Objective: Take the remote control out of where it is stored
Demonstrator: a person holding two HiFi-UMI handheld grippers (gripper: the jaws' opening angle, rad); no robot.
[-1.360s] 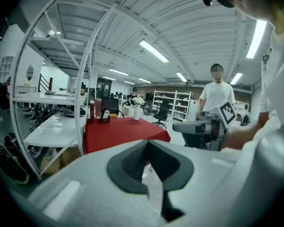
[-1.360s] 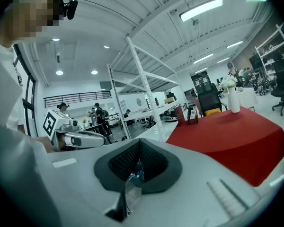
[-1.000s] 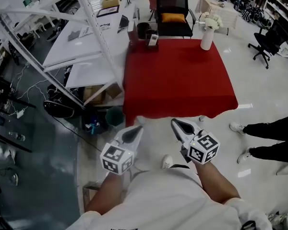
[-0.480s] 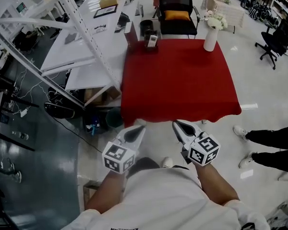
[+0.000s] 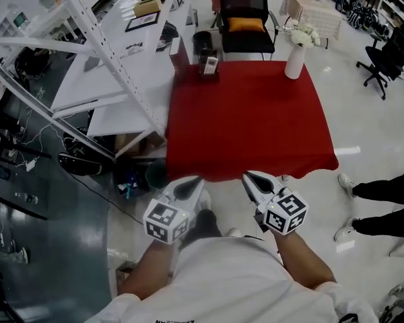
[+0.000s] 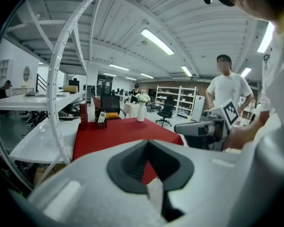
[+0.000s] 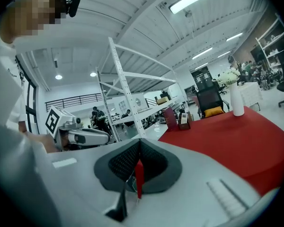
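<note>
- Left gripper [image 5: 190,187] and right gripper [image 5: 251,180]: shut, empty, just off the red table's [image 5: 249,126] near edge.
- Remote control [image 5: 211,63]: upright in a holder [image 5: 209,73] at the far edge, near the left corner.

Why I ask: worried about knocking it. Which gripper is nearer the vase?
Right. The right gripper hangs off the table's near edge, closer in line with the vase at its far right corner; the left gripper is further left.

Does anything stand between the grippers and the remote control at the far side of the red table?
Nothing visible does. The red table is bare between the left gripper, the right gripper and the remote control; the white vase stands aside, far right.
</note>
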